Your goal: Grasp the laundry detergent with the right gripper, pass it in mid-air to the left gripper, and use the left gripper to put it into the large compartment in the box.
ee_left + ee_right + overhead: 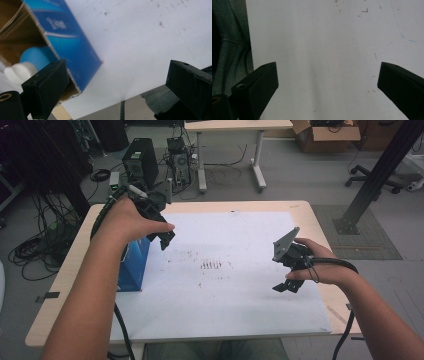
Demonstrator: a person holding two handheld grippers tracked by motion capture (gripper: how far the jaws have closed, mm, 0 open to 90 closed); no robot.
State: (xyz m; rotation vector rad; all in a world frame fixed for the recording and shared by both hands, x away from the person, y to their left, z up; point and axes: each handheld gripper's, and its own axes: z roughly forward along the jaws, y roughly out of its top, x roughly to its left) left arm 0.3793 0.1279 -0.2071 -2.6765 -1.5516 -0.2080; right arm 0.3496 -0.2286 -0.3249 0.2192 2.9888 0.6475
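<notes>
A blue carton [134, 265] stands at the left of the white sheet [230, 290] that covers the table. My left gripper [160, 240] hovers just right of the carton's top, open, with nothing between its jaws. In the left gripper view the carton [72, 47] lies at the left with its brown inside showing and a blue and white item [30, 62] within; the left gripper [117, 71] frames bare sheet. My right gripper [289, 281] is held low over the sheet's right part, open. In the right gripper view the right gripper [327, 75] spans plain sheet.
The wooden table [305, 207] shows as a rim around the sheet. Faint dark marks [211, 265] dot the sheet's middle. Beyond the far edge stand computer towers [140, 162], cables, another table [235, 127] and a black post [380, 170] at the right.
</notes>
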